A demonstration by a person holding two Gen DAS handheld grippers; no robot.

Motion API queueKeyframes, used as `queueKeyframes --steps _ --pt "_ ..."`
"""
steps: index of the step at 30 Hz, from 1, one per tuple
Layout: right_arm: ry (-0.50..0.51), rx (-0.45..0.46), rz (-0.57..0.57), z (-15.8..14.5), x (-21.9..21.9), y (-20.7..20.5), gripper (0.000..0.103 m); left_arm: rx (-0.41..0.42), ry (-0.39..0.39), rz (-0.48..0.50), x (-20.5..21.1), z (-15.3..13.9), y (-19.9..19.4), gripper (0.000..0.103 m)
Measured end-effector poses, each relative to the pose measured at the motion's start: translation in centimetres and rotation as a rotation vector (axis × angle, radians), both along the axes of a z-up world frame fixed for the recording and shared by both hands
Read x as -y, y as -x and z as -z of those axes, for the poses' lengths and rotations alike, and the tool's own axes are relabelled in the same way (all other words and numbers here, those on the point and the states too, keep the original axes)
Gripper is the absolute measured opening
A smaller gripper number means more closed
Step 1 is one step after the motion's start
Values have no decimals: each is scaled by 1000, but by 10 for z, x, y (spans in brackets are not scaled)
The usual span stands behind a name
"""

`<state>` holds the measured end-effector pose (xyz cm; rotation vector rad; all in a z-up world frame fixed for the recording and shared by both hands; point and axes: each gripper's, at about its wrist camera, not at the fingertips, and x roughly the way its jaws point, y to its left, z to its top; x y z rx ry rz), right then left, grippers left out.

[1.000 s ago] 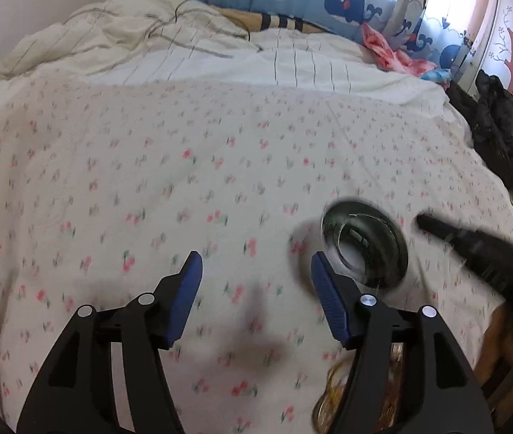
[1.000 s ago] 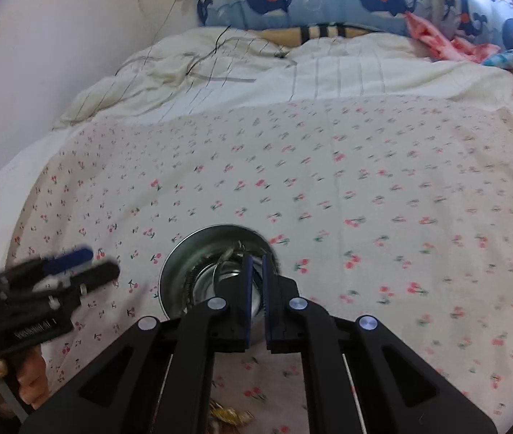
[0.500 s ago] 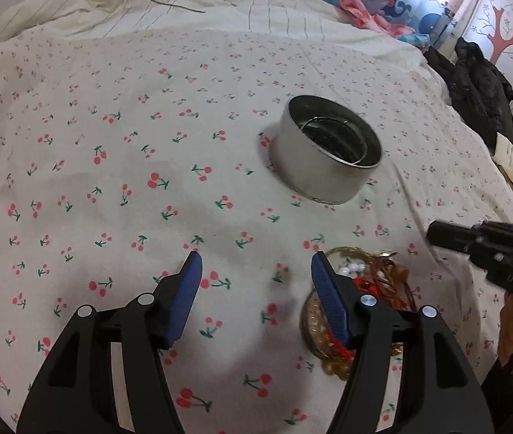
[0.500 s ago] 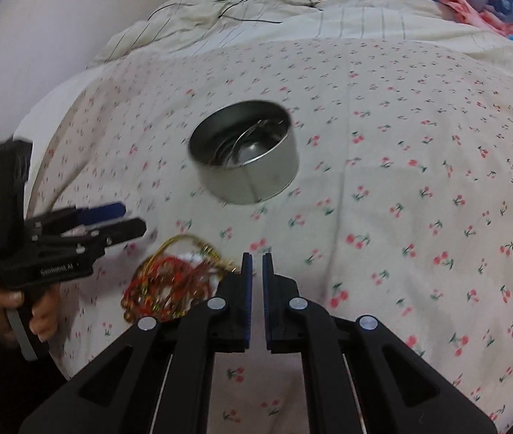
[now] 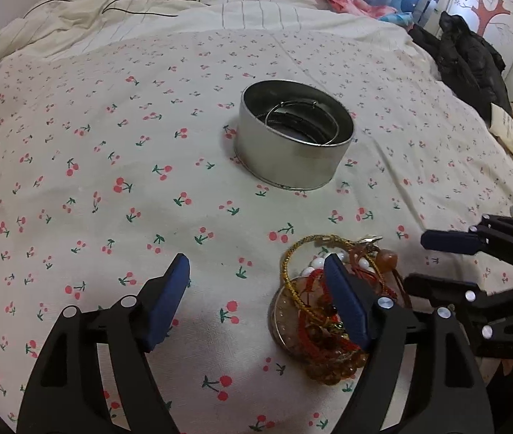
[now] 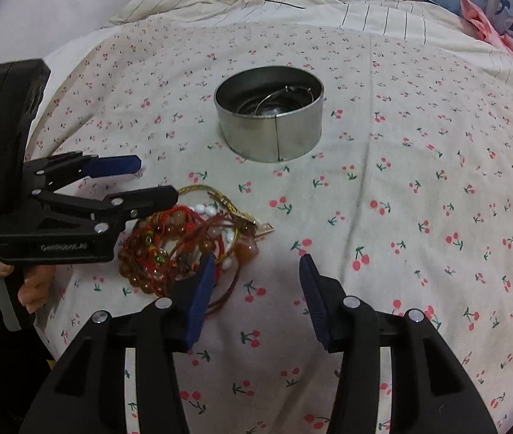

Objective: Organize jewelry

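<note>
Left wrist view: the left gripper (image 5: 256, 273) is held with its jaws wide and nothing between them; they have just been opening. The tangle of jewelry (image 5: 323, 311) is seen low and to the right of that gap, on the cherry-print bedspread (image 5: 75, 152), partly hidden behind the right-hand blue pad. The round metal tin (image 5: 294, 141) is set farther ahead, well apart from the pile, with thin wire hoops already inside. The right gripper (image 5: 433, 260) is seen at the far right edge, near the pile.

Right wrist view: the right gripper (image 6: 258, 271) is shown about half open and empty, its jaws having just been opening. The jewelry (image 6: 187, 244) lies just left of its left pad, touching or overlapped by it. The left gripper (image 6: 148, 181) reaches in from the left, its lower finger over the pile's near edge. Neither is clearly nearer. On its body, pale lettering is visible but too blurred to be read with confidence. The tin (image 6: 269, 123) stands beyond.
</note>
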<state>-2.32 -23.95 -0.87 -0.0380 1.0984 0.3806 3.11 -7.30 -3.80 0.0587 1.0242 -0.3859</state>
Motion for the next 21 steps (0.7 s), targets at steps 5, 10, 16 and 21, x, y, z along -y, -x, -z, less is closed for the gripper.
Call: queueKeyframes --steps 5,10,16,21 --pt "-4 3 -13 4 -7 0 43 -17 0 -18 1 7 -7 73" --pt "15 -4 -28 8 -13 -1 37 -21 4 -6 5 10 -8 72" --pt "21 -24 -48 12 -19 0 17 -36 1 32 12 12 -6 48" --pt "67 8 -14 13 -16 0 3 -43 17 64 14 10 -4 5"
